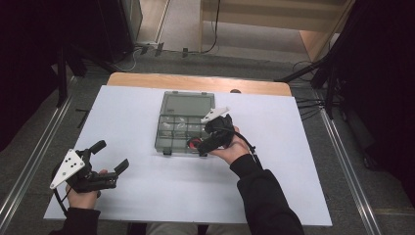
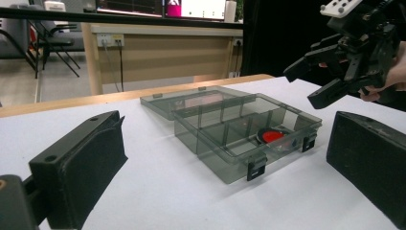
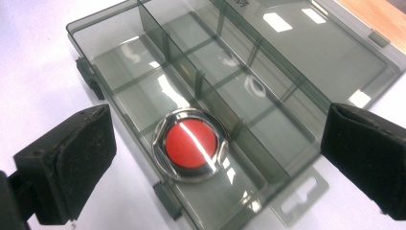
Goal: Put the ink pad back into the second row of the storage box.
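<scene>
Right hand-held gripper (image 3: 210,158) gapes empty above red button (image 3: 190,143); left hand-held gripper (image 2: 215,167) wide open.

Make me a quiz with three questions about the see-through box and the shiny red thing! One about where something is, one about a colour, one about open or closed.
1. Where is the round button?
A. In a compartment by the box's front wall
B. On the lid
C. On the white sheet

2. What colour is the button's middle?
A. Blue
B. Red
C. Green

3. How is the box lid?
A. Shut and latched
C. Taken away
B. Folded open, lying flat behind the box

Answers: 1 A, the right gripper view shows it resting inside a compartment by the front wall, beside a latch. 2 B, a red disc sits in a shiny metal ring. 3 B, the lid lies flat behind the compartments, and the right gripper hovers over them with jaws apart.
</scene>
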### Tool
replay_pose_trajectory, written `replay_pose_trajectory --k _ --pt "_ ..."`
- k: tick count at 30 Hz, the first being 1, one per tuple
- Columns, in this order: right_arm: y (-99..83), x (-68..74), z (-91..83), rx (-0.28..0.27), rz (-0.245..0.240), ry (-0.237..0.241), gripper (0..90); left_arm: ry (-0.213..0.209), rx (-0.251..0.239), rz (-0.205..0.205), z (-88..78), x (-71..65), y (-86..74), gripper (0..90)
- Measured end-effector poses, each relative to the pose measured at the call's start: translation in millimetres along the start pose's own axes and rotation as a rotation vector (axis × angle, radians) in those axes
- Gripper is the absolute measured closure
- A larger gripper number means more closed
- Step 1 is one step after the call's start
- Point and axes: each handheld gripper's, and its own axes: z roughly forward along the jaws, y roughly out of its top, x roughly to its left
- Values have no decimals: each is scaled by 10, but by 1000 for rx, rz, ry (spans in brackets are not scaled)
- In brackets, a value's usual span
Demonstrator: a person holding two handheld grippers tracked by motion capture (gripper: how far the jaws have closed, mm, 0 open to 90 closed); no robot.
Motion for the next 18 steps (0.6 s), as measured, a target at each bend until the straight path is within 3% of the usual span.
replay_pose_trajectory --k 18 --pt "-283 -85 -443 -43 60 -63 0 -1 1 3 8 -10 2 0"
